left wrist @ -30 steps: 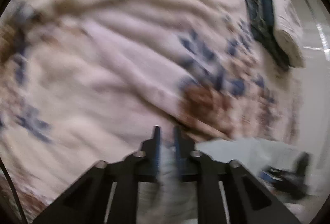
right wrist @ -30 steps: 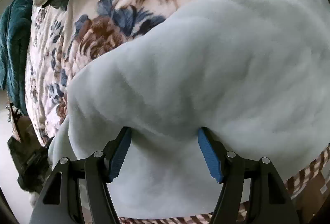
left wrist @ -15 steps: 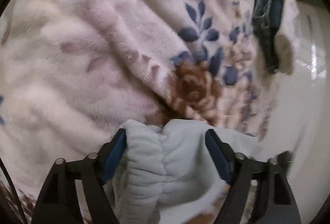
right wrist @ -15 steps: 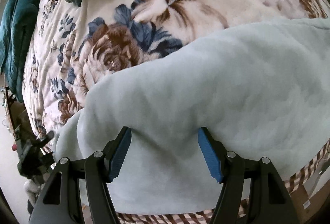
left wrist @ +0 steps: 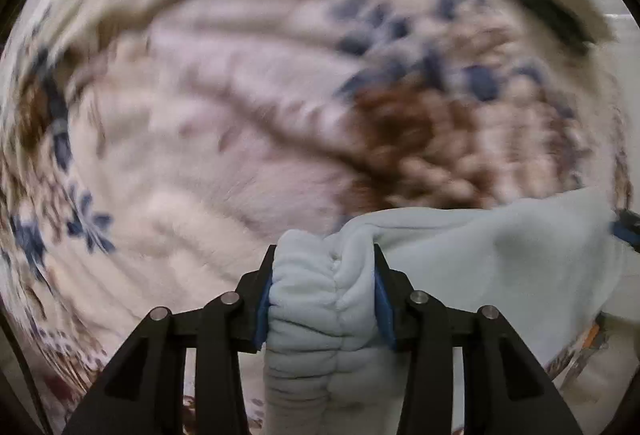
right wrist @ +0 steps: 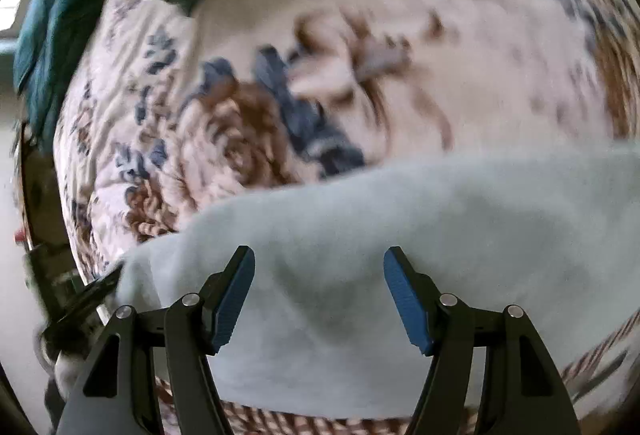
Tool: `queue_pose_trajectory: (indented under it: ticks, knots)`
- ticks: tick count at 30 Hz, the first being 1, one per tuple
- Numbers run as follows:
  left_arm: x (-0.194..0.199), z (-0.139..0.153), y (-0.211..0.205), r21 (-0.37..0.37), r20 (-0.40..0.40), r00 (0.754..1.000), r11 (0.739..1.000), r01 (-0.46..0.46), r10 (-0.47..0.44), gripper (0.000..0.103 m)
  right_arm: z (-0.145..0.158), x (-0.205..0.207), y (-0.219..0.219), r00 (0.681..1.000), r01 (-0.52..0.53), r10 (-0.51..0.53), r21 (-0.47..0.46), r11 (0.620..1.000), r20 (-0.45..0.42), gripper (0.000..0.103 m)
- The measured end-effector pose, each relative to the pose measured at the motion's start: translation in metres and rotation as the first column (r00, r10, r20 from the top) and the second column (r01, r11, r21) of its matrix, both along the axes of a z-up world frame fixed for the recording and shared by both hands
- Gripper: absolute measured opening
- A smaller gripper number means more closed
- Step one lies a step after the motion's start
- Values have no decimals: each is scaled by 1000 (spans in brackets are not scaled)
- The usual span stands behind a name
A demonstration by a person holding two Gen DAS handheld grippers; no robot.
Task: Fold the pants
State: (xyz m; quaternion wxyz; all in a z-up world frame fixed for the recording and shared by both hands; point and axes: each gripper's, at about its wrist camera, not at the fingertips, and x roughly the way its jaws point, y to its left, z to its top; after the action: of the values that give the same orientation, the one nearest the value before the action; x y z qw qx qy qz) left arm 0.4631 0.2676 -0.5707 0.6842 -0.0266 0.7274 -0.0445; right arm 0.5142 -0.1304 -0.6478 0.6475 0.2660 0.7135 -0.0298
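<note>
Our left gripper (left wrist: 323,277), spread half a second ago, now clamps the pants (left wrist: 480,255)' bunched waistband; our right gripper (right wrist: 319,275) stays spread, so lifting can begin.

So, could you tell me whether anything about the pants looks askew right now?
Yes: the pale blue pants are bunched into a thick wad between the left hand-held gripper fingers, not lying flat on the floral blanket.

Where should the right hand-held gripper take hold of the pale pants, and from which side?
Probably the free upper edge of the pants, just ahead of the open right hand-held gripper, coming straight forward over the fabric. The edge there lies thin and flat on the floral blanket. The left hand-held gripper already clamps a bunched end, so a second hold along the same edge would let it be lifted evenly.
</note>
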Motion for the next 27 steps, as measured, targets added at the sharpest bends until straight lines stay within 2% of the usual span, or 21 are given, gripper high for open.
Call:
queue_pose_trajectory:
  ticks: [1, 3, 4, 6, 8, 10, 11, 12, 13, 15, 16, 17, 18, 19, 20, 22, 25, 26, 27]
  knots:
    - [3, -4, 3, -20, -10, 999, 999, -50, 50, 39, 3, 9, 0, 999, -37, 37, 15, 999, 13, 70]
    - [7, 6, 1, -28, 2, 996, 996, -84, 84, 42, 1, 25, 3, 993, -113, 111, 71, 991, 26, 70]
    - [8, 14, 1, -31, 10, 994, 993, -110, 110, 46, -5, 38, 9, 984, -180, 178, 105, 978, 23, 70]
    - [6, 27, 0, -28, -6, 986, 985, -169, 169, 47, -12, 54, 16, 962, -272, 270, 119, 955, 31, 70]
    - [0, 50, 1, -1, 31, 971, 971, -239, 239, 49, -26, 74, 25, 926, -378, 374, 179, 908, 57, 70]
    - [-7, 77, -3, 52, 105, 952, 954, -294, 288, 64, -42, 86, 35, 881, -468, 465, 292, 834, 82, 70]
    - [-10, 87, -6, 64, 124, 943, 945, -319, 310, 66, -48, 89, 39, 862, -497, 500, 329, 803, 85, 70]
    - [-13, 96, -7, 53, 138, 928, 933, -356, 346, 67, -54, 90, 44, 837, -530, 539, 381, 758, 91, 70]
    - [-19, 105, -10, 4, 140, 909, 918, -396, 392, 69, -56, 88, 49, 816, -556, 568, 412, 722, 107, 69]
    - [-23, 107, -30, -94, 89, 887, 890, -446, 454, 72, -49, 80, 57, 756, -637, 634, 400, 659, 161, 62]
    - [-23, 100, -43, -162, 17, 887, 877, -453, 462, 72, -45, 73, 61, 727, -672, 662, 389, 630, 183, 45]
    - [-20, 90, -58, -206, -50, 889, 866, -456, 456, 72, -42, 67, 63, 705, -695, 682, 374, 614, 191, 35]
    - [-17, 74, -77, -243, -140, 885, 851, -465, 444, 72, -38, 60, 62, 690, -713, 695, 354, 606, 201, 32]
    - [-15, 63, -90, -266, -187, 880, 840, -472, 436, 72, -33, 53, 60, 686, -721, 692, 339, 605, 225, 27]
    - [-11, 49, -106, -305, -257, 868, 817, -489, 424, 72, -29, 48, 56, 689, -721, 682, 328, 611, 245, 25]
    - [-6, 31, -131, -338, -345, 844, 784, -520, 411, 72, -15, 34, 48, 696, -718, 652, 310, 624, 300, 23]
    - [0, 14, -158, -343, -414, 825, 774, -532, 384, 72, 6, 10, 41, 680, -729, 628, 262, 632, 377, 21]
    - [3, 9, -167, -341, -426, 828, 783, -520, 364, 72, 11, 2, 41, 671, -735, 626, 246, 632, 396, 21]
    - [5, 5, -174, -317, -429, 837, 811, -492, 340, 72, 16, -5, 42, 661, -741, 626, 228, 632, 414, 21]
